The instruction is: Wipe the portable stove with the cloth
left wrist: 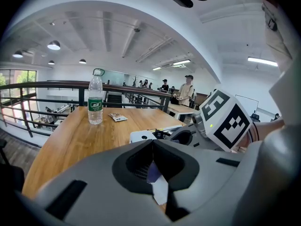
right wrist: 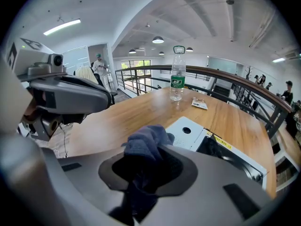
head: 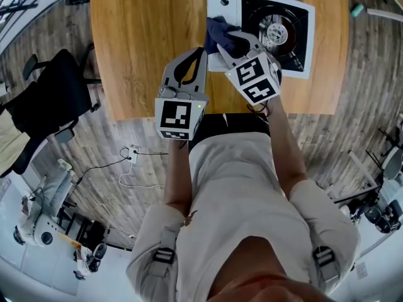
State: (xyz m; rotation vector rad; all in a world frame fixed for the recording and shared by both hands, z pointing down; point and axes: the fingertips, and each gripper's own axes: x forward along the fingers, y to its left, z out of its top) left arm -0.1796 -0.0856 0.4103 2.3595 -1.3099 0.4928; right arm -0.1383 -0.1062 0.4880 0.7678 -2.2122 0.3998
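Dark cloth (head: 217,31) clamped in right hand-held gripper (head: 232,43), over portable stove (head: 296,11) edge, left hand-held gripper (head: 200,54) jaws together, empty, just beside

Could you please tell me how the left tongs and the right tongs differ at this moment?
The right tongs are shut on the dark blue cloth; the left tongs are shut on nothing. The right tongs reach over the white corner of the portable stove, while the left tongs sit beside it, over the wooden table. Both carry a square-marker cube and point away from the person.
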